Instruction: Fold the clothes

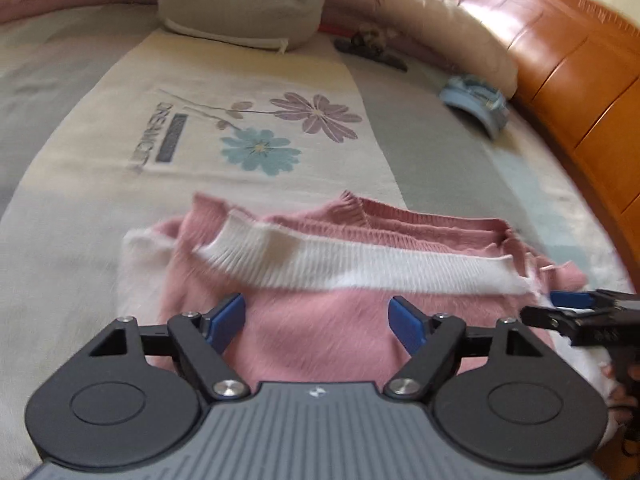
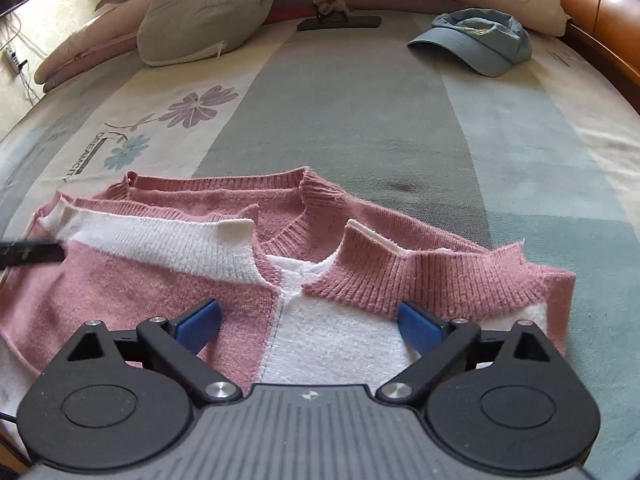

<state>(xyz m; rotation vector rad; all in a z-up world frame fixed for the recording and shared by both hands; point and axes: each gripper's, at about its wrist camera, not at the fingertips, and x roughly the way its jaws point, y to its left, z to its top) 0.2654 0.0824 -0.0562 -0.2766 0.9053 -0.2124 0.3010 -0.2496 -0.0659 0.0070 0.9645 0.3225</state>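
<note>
Though the sweater [image 2: 280, 280] already lies doubled on itself, the fold looks only part done. It is a pink and white knit, spread near the front edge of the bed [image 2: 360, 120]. The ribbed hem band [image 2: 420, 276] is drawn up to sit just below the neckline [image 2: 288, 208], and a white ribbed band [image 1: 360, 268] runs across the top layer.

Left gripper [image 1: 318, 320]: jaws spread wide over the pink panel, blue pads [image 1: 228, 320] clear of the knit on both sides, nothing between them but cloth lying below. Released.

Right gripper [image 2: 308, 322]: jaws spread wide too, over the seam where pink meets white. Pads [image 2: 418, 326] stand apart from the fabric as far as I can tell; no pinch, no lifted cloth. Also released. Its tip shows at the right edge of the left-wrist view, beside the sweater's side.

Judgement: bottom-to-top fold has been laid and let go; the hands are between grips. Top layer sits uneven, with the white band bunched and slanting on the left side and the hem band curling up in the middle.

Next move likely calls for either smoothing that top layer or taking the two side edges for a crosswise fold. Either way each gripper needs a fresh bite through both layers at the edge, not the fluffy middle, or the layers will slide apart.

Around it: striped bedspread with a flower print [image 1: 288, 128], a grey cushion [image 2: 200, 16], a blue cap [image 2: 476, 40] well apart toward the head of the bed, an orange wooden frame [image 1: 580, 92].
</note>
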